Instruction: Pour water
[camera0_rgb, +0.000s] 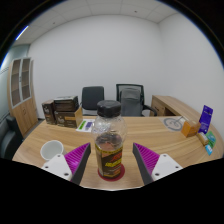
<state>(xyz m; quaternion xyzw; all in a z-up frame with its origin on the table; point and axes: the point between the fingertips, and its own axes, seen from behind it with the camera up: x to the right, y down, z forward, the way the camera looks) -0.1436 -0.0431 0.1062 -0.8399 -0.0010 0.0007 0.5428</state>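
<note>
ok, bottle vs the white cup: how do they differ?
The bottle is tall, clear, black-capped and labelled; the white cup is short, opaque and open-topped. The bottle stands between the gripper fingers, which look pressed on its sides; the cup sits free, off to the left of them. Both stand upright on the table.

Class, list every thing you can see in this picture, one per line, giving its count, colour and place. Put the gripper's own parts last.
bottle: one, clear with a black cap and dark label, upright between the fingers, on the table.
cup: one, white, on the table to the left of the fingers.
table: one, light wood, under the bottle and cup.
boxes: a brown stack, on the table's far left.
chairs: two, dark, behind the table.
cabinet: one, wooden, at the left wall.
purple card: one, upright at the table's right end.
gripper: one; two fingers with purple pads, close about the bottle; contact cannot be judged.
</note>
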